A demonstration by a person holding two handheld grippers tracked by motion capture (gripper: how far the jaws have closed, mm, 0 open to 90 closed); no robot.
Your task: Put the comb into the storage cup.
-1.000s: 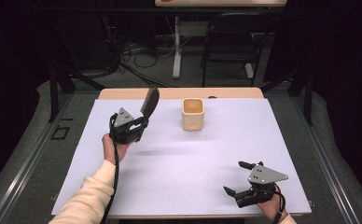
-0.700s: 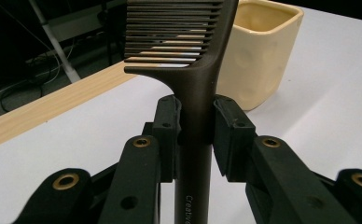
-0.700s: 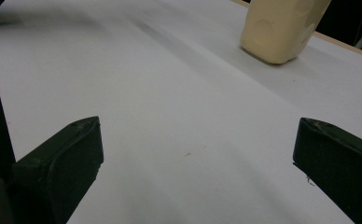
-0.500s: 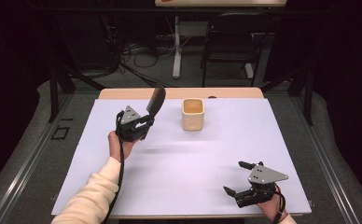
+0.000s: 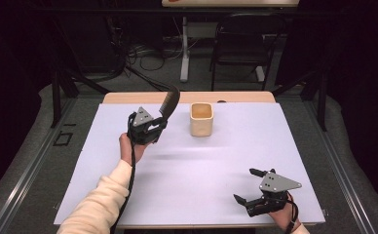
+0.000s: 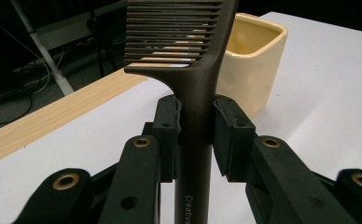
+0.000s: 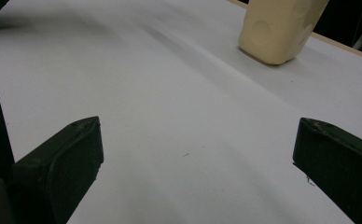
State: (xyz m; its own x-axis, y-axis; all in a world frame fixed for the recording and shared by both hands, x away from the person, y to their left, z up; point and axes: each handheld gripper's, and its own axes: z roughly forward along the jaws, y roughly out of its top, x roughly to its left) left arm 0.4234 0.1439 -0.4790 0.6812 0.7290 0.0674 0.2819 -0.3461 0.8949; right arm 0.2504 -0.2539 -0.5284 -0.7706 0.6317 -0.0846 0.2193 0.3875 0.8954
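My left gripper (image 5: 153,127) is shut on the handle of a dark comb (image 5: 170,103), which rises up and to the right, teeth end uppermost, above the table's back left. In the left gripper view the pads (image 6: 228,128) clamp the comb (image 6: 195,88) on both sides, and its teeth stand in front of a cream square cup (image 6: 251,70). That cup (image 5: 201,119) stands upright on the white table cover (image 5: 216,161), a short way right of the comb. My right gripper (image 5: 248,186) rests low at the front right, open with nothing between its jaws (image 7: 193,154).
The white cover ends at a wooden strip (image 5: 128,97) along the table's far edge. Beyond it are a chair (image 5: 240,44), table legs and cables on the floor. In the right gripper view the cup (image 7: 277,28) stands far ahead across bare cover.
My left hand has carried the comb to the right, closer to the cup. The right gripper has stayed where it was.
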